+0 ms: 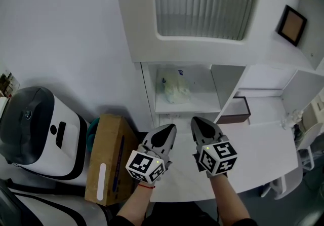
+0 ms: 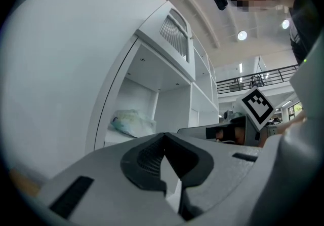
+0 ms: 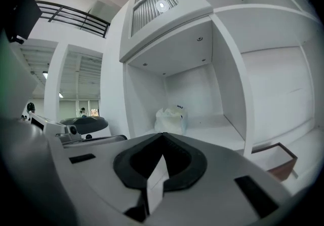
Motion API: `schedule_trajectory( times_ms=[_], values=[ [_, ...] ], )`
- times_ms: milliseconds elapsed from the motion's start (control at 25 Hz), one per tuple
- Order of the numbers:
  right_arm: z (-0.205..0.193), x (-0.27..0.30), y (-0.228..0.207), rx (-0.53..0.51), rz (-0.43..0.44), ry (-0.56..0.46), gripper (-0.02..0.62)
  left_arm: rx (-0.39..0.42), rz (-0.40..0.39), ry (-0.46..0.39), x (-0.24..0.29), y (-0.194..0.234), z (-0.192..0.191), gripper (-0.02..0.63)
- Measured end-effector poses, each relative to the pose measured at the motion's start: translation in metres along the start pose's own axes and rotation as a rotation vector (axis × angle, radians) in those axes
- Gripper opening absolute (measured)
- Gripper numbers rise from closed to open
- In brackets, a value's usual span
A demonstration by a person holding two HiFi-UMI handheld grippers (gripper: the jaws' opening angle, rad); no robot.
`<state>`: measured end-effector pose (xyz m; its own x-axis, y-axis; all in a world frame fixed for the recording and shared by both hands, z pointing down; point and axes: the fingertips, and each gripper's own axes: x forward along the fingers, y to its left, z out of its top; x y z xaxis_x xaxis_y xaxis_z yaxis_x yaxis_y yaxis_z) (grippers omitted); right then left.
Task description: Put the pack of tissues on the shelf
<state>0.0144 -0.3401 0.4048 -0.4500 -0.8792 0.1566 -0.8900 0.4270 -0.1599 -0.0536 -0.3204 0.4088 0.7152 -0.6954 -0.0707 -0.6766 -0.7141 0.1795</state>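
The pack of tissues [image 1: 174, 88], a soft clear-wrapped bundle, lies in the left compartment of the white shelf [image 1: 188, 104]. It shows in the left gripper view [image 2: 132, 122] and, further in, in the right gripper view [image 3: 171, 119]. My left gripper [image 1: 169, 127] and right gripper [image 1: 196, 120] hover side by side just in front of the shelf, apart from the pack. Both point level at the shelf. The left gripper [image 2: 163, 138] has its jaws together with nothing held. The right gripper [image 3: 162, 137] is shut and empty too.
A cardboard box [image 1: 107, 156] and a white-and-black appliance [image 1: 35, 131] stand at the left. A brown open box [image 1: 235, 110] sits on the white counter [image 1: 263, 154] right of the compartment. Above hangs a ribbed-glass cabinet door [image 1: 202, 2]; a picture frame [image 1: 292, 25] stands at upper right.
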Motion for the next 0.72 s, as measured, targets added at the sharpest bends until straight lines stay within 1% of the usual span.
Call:
schedule_trajectory(
  times_ms=[360, 720],
  values=[
    [-0.016, -0.038, 0.018, -0.007, -0.016, -0.004, 0.004, -0.008, -0.055, 0.012, -0.020, -0.029, -0.010, 0.006],
    [-0.030, -0.061, 0.033, -0.026, 0.003, 0.000, 0.004, -0.005, -0.066, 0.037, -0.035, -0.046, -0.023, 0.006]
  ],
)
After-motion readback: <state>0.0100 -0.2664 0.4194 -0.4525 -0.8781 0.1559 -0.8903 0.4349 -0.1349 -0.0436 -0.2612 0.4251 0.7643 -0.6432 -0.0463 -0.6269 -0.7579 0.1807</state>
